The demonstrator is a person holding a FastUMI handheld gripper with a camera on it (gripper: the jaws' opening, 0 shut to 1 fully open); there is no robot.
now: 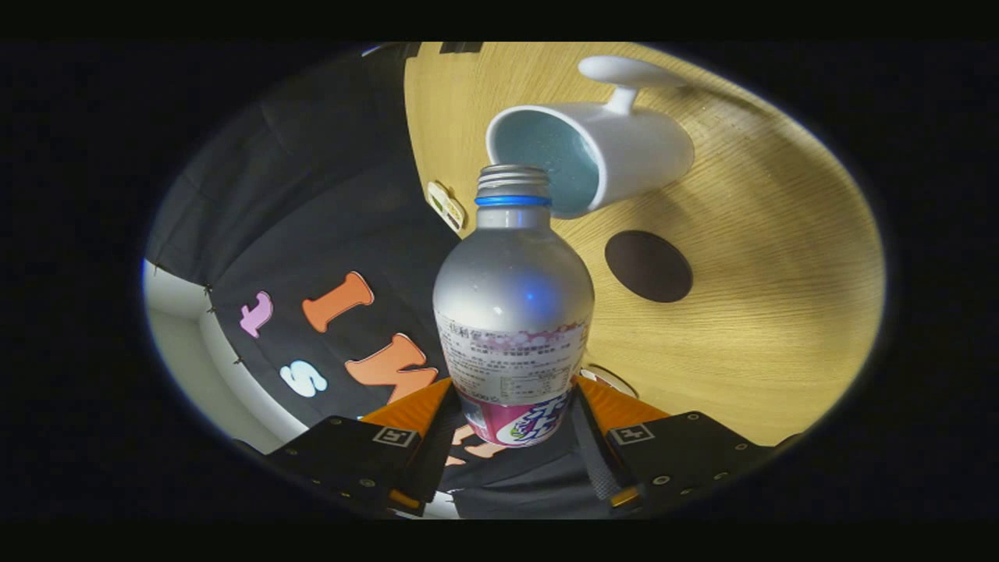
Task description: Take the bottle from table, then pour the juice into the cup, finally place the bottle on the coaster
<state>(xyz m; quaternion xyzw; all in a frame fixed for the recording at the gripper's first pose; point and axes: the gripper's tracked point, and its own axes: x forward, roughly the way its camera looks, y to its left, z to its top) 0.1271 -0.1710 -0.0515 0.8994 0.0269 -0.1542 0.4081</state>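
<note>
A silver bottle (513, 304) with a blue neck ring, a white label and no cap sits between my fingers, and my gripper (513, 414) is shut on its lower body. The whole view is rolled sideways, so the bottle is tipped. Its open mouth rests right at the rim of a white mug (624, 152) with a pale blue inside. The mug stands on the wooden table (765, 297), handle pointing away from the bottle. A dark round coaster (648, 266) lies on the table beside the mug, beyond my fingers. I see no liquid stream.
The booth's black cloth wall (312, 226) runs along the table's far edge. Two small cream tags (446, 205) sit at that edge, one near the mug and one just ahead of my fingers. A white frame (187, 343) shows beyond the cloth.
</note>
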